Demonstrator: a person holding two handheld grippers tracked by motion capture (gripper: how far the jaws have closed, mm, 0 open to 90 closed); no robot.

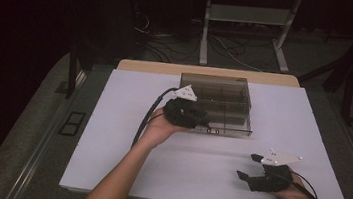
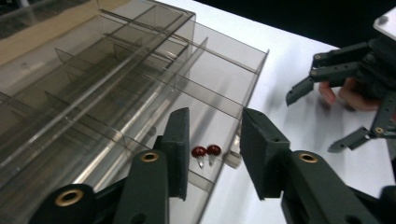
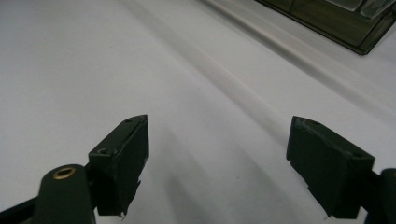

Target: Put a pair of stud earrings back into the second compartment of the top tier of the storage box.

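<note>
- The left gripper [image 1: 203, 119] is held at the near edge of the clear compartment box [image 1: 224, 102], which is placed toward the far middle of the white worktop [image 1: 126, 124].
- Its fingers [image 2: 177, 149] are parted, with nothing gripped between them.
- Two small red-headed pins [image 2: 206, 152] are seen lying side by side in a near corner compartment, just beyond those fingers.
- The right gripper [image 1: 249, 167] is rested on the worktop, well apart from the box, its fingers [image 3: 122, 161] spread wide and empty.

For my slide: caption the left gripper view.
Left tool open above two red pins in a clear divided box.
</note>
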